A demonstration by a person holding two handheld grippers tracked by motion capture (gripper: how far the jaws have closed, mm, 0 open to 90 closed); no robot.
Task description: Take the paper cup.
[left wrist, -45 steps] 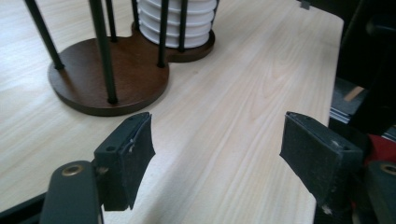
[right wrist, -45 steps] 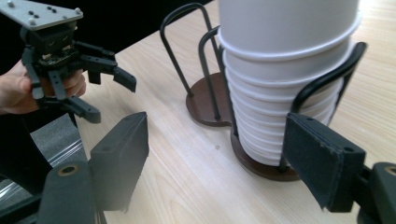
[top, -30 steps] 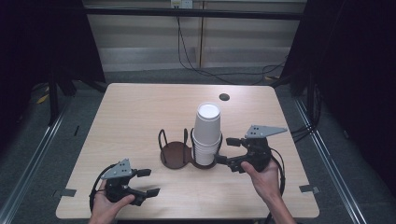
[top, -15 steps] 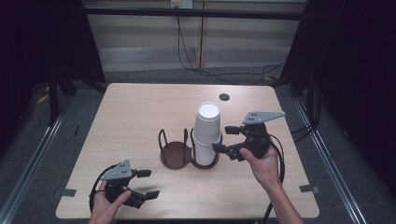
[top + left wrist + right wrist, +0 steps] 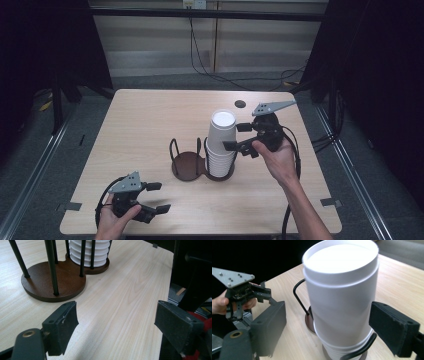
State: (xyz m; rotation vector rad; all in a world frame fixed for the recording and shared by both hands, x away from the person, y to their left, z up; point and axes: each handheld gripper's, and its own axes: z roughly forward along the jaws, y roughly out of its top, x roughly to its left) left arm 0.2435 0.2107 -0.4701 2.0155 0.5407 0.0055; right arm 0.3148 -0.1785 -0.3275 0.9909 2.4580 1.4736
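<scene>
A stack of white paper cups, bottoms up, stands in the right ring of a dark brown two-ring holder with black wire posts. My right gripper is open at the stack's right side, near its top. In the right gripper view the top cup sits between the spread jaws of the right gripper, without visible contact. My left gripper is open and holds nothing, low over the table's front left. In the left gripper view, its jaws point toward the holder base and the lower cups.
The light wood table has a small dark round mark near its back edge. The holder's left ring is empty. Dark floor, rails and cables surround the table. The other hand and its gripper appear far off in the right gripper view.
My right gripper has risen from beside the stack's base to near its top and moved closer to the cups. The left gripper has barely shifted.
</scene>
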